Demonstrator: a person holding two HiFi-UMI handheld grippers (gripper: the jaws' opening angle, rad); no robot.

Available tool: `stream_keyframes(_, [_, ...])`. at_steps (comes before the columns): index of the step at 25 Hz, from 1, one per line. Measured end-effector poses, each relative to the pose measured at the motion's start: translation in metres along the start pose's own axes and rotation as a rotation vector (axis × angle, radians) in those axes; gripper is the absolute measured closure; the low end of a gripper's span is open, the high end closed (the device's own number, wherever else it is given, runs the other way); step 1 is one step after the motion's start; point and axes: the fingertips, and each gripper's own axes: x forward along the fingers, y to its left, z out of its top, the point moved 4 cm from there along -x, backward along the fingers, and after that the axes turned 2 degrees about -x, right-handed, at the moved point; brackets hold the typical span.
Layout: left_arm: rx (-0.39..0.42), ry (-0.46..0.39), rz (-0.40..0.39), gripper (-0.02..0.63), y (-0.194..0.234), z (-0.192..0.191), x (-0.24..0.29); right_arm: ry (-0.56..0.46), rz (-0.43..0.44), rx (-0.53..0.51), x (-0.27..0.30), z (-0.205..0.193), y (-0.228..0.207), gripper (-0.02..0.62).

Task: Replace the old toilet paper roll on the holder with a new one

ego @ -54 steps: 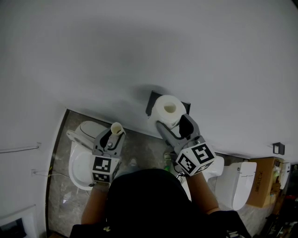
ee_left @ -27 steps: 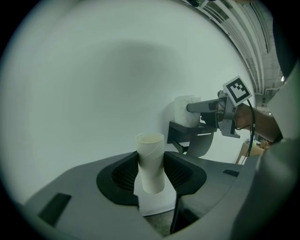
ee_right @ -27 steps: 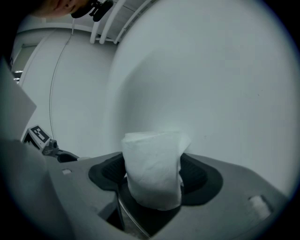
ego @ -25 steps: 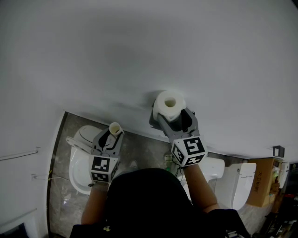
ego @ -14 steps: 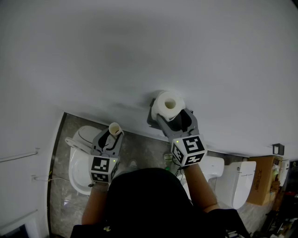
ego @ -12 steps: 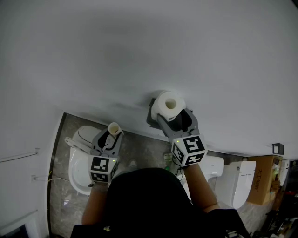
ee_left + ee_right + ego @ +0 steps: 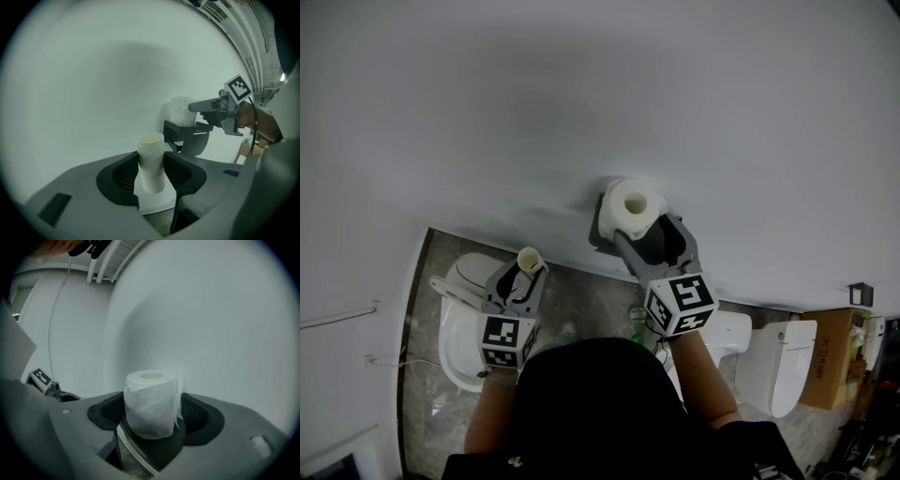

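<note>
While your left gripper (image 7: 521, 279) hangs low over the toilet (image 7: 461, 314), its jaws are clamped on the empty cardboard tube (image 7: 151, 161). The tube stands upright between the ribbed pads, which press on both sides of its lower half, and its open top rises clear above them. A loose scrap of white paper lies below the tube between the jaws.

Your right gripper (image 7: 649, 246) points at the wall (image 7: 581, 94), level with the holder (image 7: 597, 228). The new roll (image 7: 630, 206) stands on end on the holder's dark shelf with its core hole facing up. It sits between the right jaws, which have just been opening. They now stand wide, one on each side of the roll. In the right gripper view a narrow gap shows on at least one side, so I find no grip on the roll. A loose flap of paper hangs down its right side.

The holder is fixed to the wall above the grey stone floor (image 7: 591, 300). The two grippers are well apart, the left lower and nearer you. A second toilet (image 7: 778, 366) and a cardboard box (image 7: 834, 366) stand at the right edge of the head view.
</note>
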Motion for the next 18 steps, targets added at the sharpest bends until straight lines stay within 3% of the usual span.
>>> stream_keyframes(11, [0.039,0.015,-0.05,0.425,-0.048,0.015,0.009,-0.071,-0.004,0.09,-0.054,0.005,-0.025,0.23])
stream_keyframes(18, [0.087,0.016,-0.127,0.425,-0.093,0.026,0.019,-0.066,-0.034,0.109,-0.098,-0.01,-0.047,0.235])
